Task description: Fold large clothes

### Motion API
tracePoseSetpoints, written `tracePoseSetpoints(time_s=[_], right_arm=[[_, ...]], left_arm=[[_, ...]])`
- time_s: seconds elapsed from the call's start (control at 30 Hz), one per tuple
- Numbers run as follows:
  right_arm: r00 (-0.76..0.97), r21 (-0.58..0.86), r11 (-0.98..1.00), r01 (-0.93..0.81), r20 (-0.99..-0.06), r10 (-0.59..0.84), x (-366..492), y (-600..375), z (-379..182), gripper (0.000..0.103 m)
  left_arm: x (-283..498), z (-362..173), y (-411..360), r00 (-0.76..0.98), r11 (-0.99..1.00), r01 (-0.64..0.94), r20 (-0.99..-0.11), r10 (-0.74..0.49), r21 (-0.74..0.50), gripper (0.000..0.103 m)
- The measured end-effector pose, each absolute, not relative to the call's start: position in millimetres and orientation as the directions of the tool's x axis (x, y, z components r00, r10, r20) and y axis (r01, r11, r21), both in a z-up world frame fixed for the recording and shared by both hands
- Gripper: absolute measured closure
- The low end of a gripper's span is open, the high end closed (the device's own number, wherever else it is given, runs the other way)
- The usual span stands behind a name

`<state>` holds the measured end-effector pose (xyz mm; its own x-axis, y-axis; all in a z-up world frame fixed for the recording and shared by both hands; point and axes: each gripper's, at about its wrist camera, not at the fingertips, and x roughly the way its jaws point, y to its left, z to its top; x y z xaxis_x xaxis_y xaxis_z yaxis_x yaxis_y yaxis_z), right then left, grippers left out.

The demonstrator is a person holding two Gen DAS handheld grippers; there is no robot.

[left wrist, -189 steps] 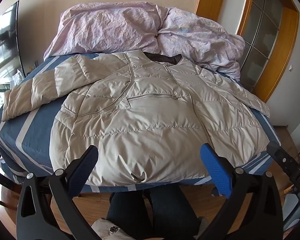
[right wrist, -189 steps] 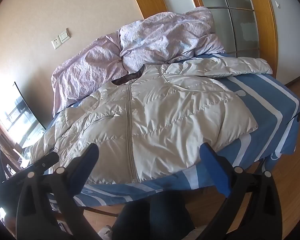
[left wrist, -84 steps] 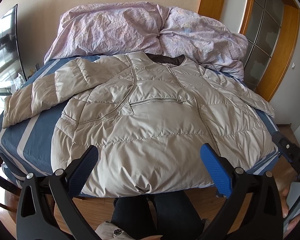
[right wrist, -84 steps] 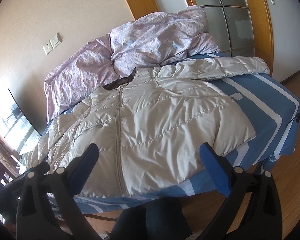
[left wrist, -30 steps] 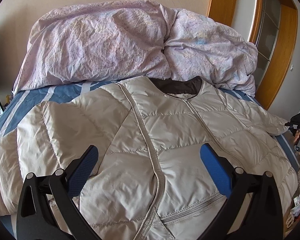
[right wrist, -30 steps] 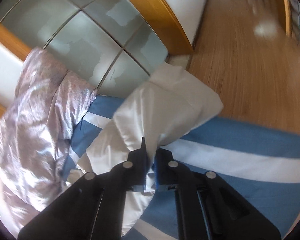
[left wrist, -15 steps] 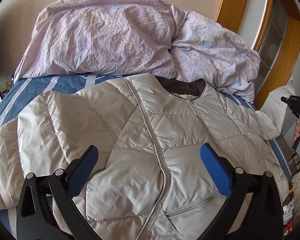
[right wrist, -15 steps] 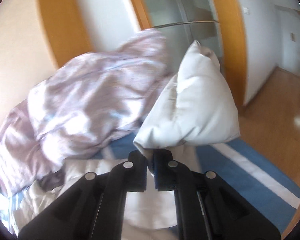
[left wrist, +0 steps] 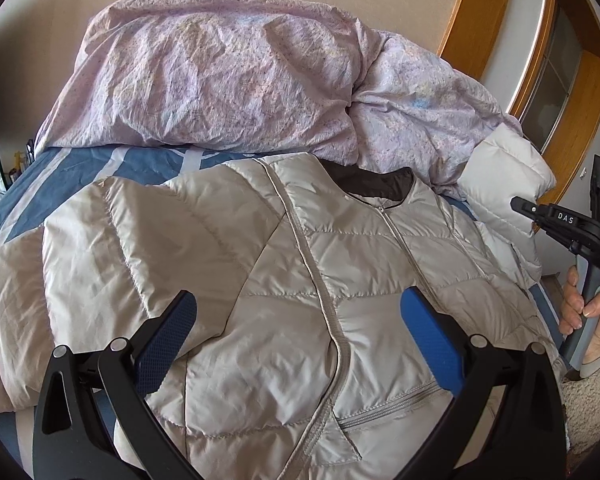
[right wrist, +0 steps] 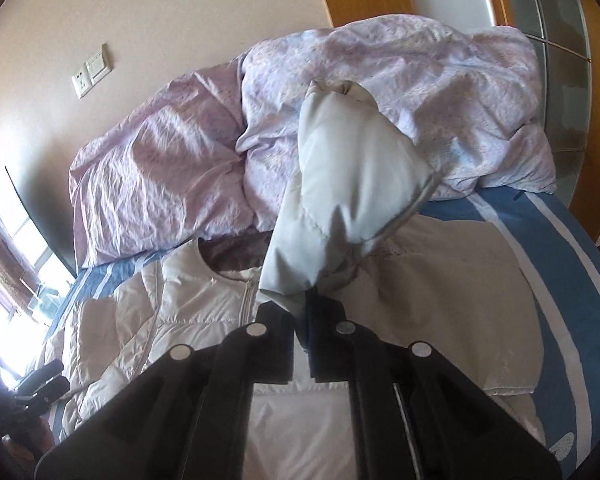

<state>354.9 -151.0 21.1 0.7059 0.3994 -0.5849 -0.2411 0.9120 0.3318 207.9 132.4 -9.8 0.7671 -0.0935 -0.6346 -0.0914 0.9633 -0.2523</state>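
1. Gripping the cuff end of the jacket's sleeve (right wrist: 352,184), the right gripper (right wrist: 300,320) has its jaws closed on the fabric and now holds it lifted above the jacket (left wrist: 300,300); a second ago that sleeve lay out flat toward the bed's right edge, over the floor side.
2. Compared with half a second ago, the raised sleeve now hangs in front of the crumpled lilac duvet (left wrist: 240,80) and over the jacket's right shoulder, not against the door frame.
3. The left gripper (left wrist: 300,344) hovers with its blue pads wide apart above the jacket's chest, holding nothing; six seconds ago it looked at the hem from the near edge of the bed.
4. The jacket lies front-up on the blue striped bed (left wrist: 60,168), collar toward the far duvet, its left sleeve folded in across the left side.
5. In the left wrist view the right gripper's body and the hand (left wrist: 588,312) on its handle show at the right edge; its fingertips are hidden behind the lifted sleeve.
6. The jacket's hem is cut off at the bottom of both views.
7. The right wrist view is slightly blurred, and glare washes out its lower left corner.
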Motion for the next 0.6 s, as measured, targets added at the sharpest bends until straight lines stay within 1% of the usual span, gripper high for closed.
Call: tracePoseSetpoints(time_s=[0.3, 0.37, 0.4, 0.43, 0.47, 0.5, 0.53, 0.57, 0.6], right_arm=[[0.613, 0.123, 0.918, -0.377, -0.71, 0.347, 337, -63, -17, 0.097], [0.604, 0.055, 0.913, -0.405, -0.733, 0.312, 330, -42, -25, 0.096], [0.607, -0.001, 0.907, -0.42, -0.744, 0.28, 325, -28, -30, 0.095], [0.61, -0.054, 0.9, -0.433, -0.752, 0.248, 321, -18, -35, 0.089], [0.616, -0.117, 0.888, -0.445, -0.76, 0.209, 315, -6, -40, 0.081], [0.613, -0.143, 0.875, -0.462, -0.764, 0.199, 311, 0, -44, 0.072], [0.598, -0.155, 0.855, -0.495, -0.774, 0.206, 305, 8, -47, 0.051], [0.603, -0.179, 0.842, -0.509, -0.772, 0.201, 299, 12, -48, 0.039], [0.626, -0.22, 0.828, -0.516, -0.756, 0.189, 291, 17, -46, 0.038]], left_arm=[[205, -9, 134, 0.773, 0.962, -0.097, -0.628, -0.09, -0.257, 0.001], [201, -9, 137, 0.776, 0.958, -0.103, -0.624, -0.092, -0.268, 0.001], [199, -9, 139, 0.778, 0.956, -0.107, -0.622, -0.091, -0.274, 0.001], [196, -9, 142, 0.781, 0.953, -0.11, -0.617, -0.093, -0.283, 0.001], [192, -8, 146, 0.785, 0.949, -0.112, -0.612, -0.098, -0.296, 0.001], [188, -8, 150, 0.789, 0.944, -0.117, -0.606, -0.101, -0.309, 0.001], [183, -8, 155, 0.792, 0.94, -0.126, -0.603, -0.098, -0.318, 0.001], [179, -8, 160, 0.794, 0.937, -0.14, -0.601, -0.088, -0.321, 0.001], [173, -7, 165, 0.799, 0.934, -0.153, -0.597, -0.076, -0.323, 0.001]])
